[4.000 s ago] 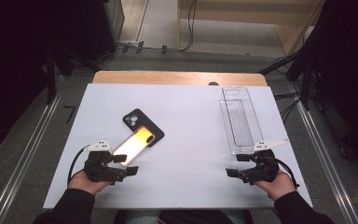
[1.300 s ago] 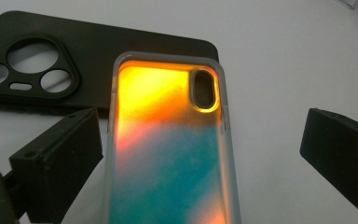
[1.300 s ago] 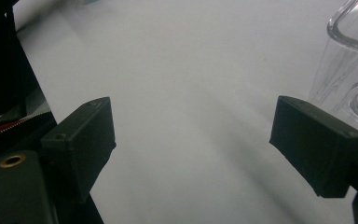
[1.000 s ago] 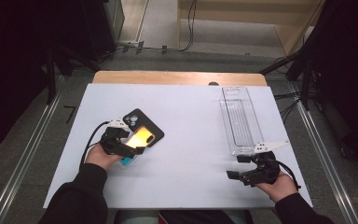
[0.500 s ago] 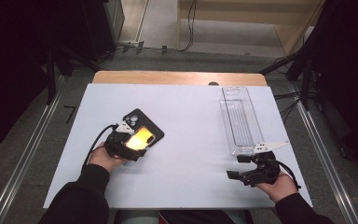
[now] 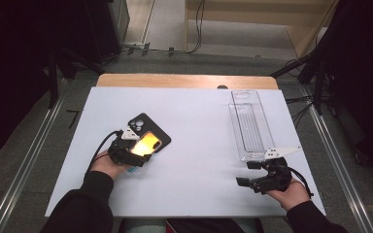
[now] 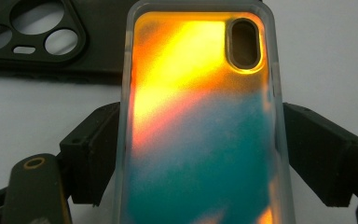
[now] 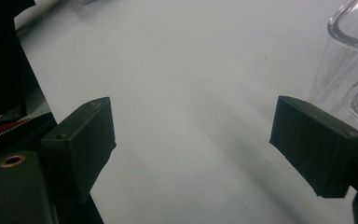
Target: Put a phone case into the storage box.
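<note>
An orange and teal phone case (image 6: 149, 142) lies on the white table (image 6: 199, 131), partly over a black phone case (image 6: 141, 123) with camera cut-outs. My left gripper (image 6: 138, 152) has just been closing its jaws on the near end of the orange case. In the left gripper view the two pads touch the long edges of the orange case (image 7: 200, 116), and the black case (image 7: 51, 42) lies behind it at the upper left. My right gripper (image 6: 246, 174) rests at the front right, open, with bare table between its jaws (image 8: 193, 140).
A long clear plastic tray (image 6: 238, 94) stands at the right, its near end just beyond the right gripper; its curved wall (image 8: 349, 60) shows in the right gripper view. A wooden strip (image 6: 184, 80) borders the far table edge.
The left jaws have come in against the sides of the orange case, and the left hand has edged slightly toward it. The right hand has kept still.
</note>
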`<state>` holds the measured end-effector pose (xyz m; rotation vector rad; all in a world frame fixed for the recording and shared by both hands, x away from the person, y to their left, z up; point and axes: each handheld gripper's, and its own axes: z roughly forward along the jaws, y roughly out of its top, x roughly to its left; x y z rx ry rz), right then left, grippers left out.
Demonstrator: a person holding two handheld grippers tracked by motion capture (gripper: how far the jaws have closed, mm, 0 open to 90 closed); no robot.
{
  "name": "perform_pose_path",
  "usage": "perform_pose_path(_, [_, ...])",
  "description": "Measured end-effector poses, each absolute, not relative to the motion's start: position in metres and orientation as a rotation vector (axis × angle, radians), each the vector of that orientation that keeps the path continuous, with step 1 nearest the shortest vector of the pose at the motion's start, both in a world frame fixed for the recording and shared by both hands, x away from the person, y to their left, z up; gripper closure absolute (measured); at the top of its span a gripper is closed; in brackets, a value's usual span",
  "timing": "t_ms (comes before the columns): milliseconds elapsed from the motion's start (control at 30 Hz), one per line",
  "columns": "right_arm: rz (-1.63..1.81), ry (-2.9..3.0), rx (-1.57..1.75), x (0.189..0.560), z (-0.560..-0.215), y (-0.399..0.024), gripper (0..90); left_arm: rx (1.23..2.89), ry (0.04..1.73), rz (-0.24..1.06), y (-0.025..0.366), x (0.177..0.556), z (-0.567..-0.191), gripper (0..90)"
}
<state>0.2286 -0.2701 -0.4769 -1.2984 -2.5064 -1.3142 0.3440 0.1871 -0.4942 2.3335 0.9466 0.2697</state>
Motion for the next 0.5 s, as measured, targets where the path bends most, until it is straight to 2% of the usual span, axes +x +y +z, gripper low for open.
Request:
perform_pose_path(100, [-1.315,-2.504,-1.299,0.229,-0.477,-0.27,12.2,2.318,0.98,0.208,0.189,0.346,-0.49,17.0])
perform_pose_path(500, [-1.324,-2.504,-1.301,0.228,-0.476,-0.271,12.2,2.252,0.952,0.147,0.188,0.335,-0.457,17.0])
